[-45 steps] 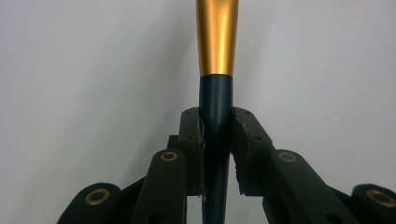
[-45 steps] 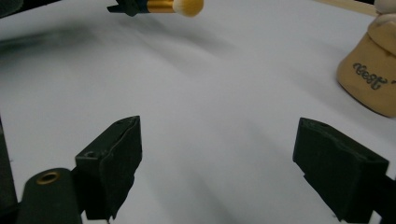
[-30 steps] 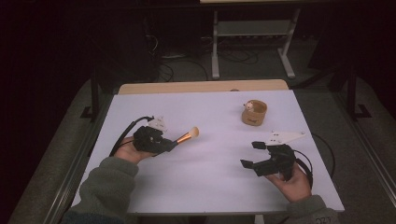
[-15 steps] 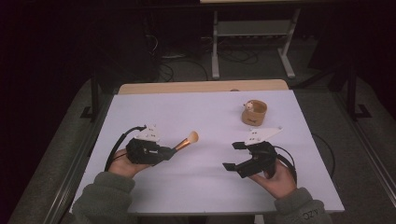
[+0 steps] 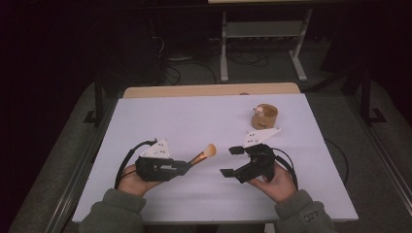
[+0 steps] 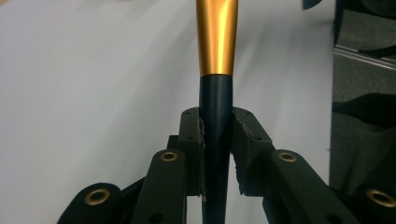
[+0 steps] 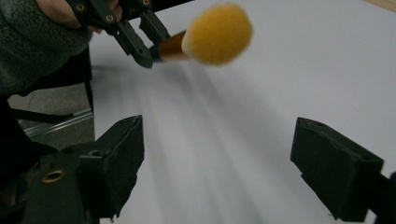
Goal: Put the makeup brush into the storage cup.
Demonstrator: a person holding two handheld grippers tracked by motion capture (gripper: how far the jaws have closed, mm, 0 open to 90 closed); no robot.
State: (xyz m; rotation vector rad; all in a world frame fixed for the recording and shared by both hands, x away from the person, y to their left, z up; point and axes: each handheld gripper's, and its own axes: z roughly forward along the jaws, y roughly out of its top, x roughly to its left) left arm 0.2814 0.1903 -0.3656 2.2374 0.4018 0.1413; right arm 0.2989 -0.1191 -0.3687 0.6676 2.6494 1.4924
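Looking down from the high view, we see the left gripper (image 5: pixel 187 165) clenched on a makeup brush (image 5: pixel 204 154), its dark handle pinched between the jaws and its orange bristle head pointing toward the right gripper (image 5: pixel 232 161). That one stands with jaws spread wide and nothing between them; they have just been opening a touch further. The brush hangs just above the white table (image 5: pixel 194 121), near the front middle, with a small gap between its head and the right gripper's upper jaw.

The left gripper view gives us what the high view cannot: the pads pressing both sides of the handle, and the gold ferrule (image 6: pixel 216 37) rising above it. The bristles run off the top of that picture. The right gripper view supplies them instead, a round yellow-orange tuft (image 7: pixel 217 33), blurred, floating above and between its own two jaws.

Only from above do we catch the small wooden cup (image 5: pixel 265 116) far back on the right, well apart from both hands. Some small lettering shows on the right sleeve cuff (image 5: pixel 306 216), too small for us to read.

Both hands sit near the table's front edge, with open white surface ahead of them and to the left.
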